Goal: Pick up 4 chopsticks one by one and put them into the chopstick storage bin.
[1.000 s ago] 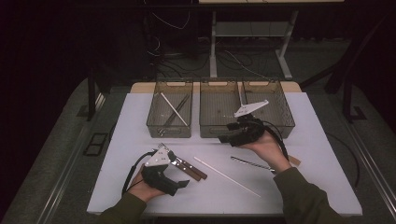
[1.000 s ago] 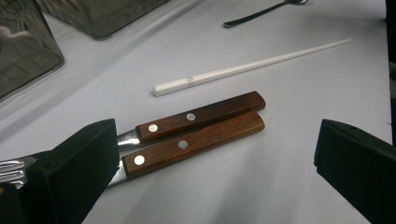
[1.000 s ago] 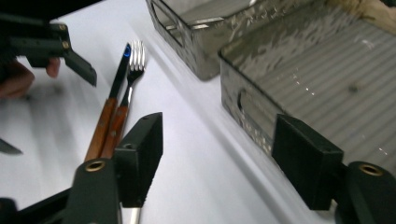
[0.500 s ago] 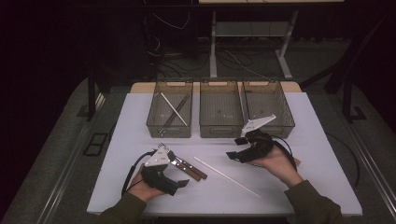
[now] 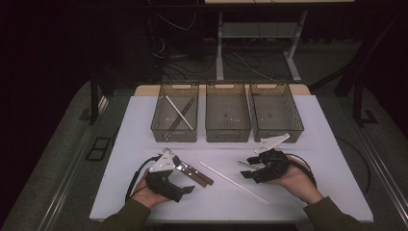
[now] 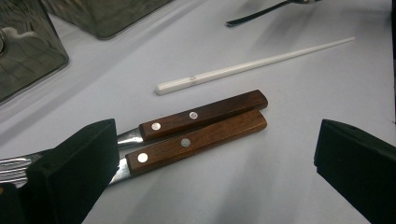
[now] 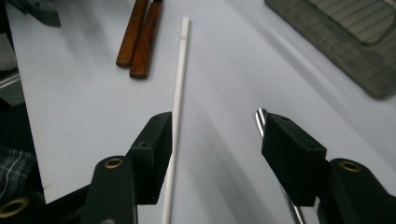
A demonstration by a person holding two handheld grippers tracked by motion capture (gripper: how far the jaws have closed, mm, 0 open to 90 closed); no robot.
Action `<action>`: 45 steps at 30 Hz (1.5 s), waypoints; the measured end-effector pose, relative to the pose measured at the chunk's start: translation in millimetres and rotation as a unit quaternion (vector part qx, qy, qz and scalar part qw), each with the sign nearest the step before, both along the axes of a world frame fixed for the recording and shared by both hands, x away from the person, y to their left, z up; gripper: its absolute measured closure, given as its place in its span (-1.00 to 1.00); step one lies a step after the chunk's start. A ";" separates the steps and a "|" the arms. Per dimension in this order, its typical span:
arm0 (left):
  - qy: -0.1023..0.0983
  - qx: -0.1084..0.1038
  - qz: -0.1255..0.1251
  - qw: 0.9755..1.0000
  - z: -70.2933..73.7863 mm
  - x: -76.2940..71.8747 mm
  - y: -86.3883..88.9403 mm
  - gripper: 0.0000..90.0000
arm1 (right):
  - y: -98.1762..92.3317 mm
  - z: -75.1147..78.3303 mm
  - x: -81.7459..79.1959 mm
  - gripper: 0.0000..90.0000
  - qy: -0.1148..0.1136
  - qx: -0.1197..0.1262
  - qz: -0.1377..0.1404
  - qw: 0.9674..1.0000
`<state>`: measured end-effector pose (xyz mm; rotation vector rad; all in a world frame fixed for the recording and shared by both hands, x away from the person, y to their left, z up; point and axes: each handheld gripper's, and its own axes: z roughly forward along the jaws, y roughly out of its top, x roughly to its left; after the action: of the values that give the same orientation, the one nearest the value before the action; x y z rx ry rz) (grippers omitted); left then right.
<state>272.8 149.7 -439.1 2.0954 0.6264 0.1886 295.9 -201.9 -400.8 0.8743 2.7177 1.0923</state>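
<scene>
Resting low, right gripper (image 5: 246, 169) faces white chopstick (image 5: 233, 182).

Pretty dark room overall. White tabletop (image 5: 332, 159) is the only brightly lit thing, sitting on grey floor (image 5: 57, 178), with a metal-legged desk frame (image 5: 255, 33) and tangled cables (image 5: 178, 53) behind it.

White chopstick (image 5: 234, 181): slim, white, square-ended stick; lies flat on the tabletop (image 5: 327, 144), running diagonally between the two hands; its thin end points toward the near edge.
Metal utensil (image 5: 244, 165): slim, shiny steel piece; lies flat, just right of the chopstick; its end shows beside one black jaw in the right gripper view (image 7: 259, 120).
Wooden-handled pair (image 5: 195, 174): two utensils with dark brown riveted handles; lie flat, side by side, touching, parallel; metal ends (image 6: 14, 168) point left.
</scene>
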 end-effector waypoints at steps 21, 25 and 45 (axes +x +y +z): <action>0.000 0.001 0.000 1.000 0.1 -0.2 0.0 -1.00 | 17.6 -16.0 -18.0 0.61 0.063 -0.106 0.029 0.992; 0.001 0.001 0.002 1.000 0.1 0.0 0.0 -1.00 | 22.9 -18.8 -17.2 0.69 0.070 -0.120 0.033 0.990; 0.002 0.001 0.000 1.000 -0.3 0.1 -0.7 -1.00 | 51.3 -18.6 -8.0 0.85 0.103 -0.231 0.063 0.966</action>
<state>272.9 149.0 -439.3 2.0991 0.6279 0.1847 287.9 -150.6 -419.4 0.7788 3.0372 0.3570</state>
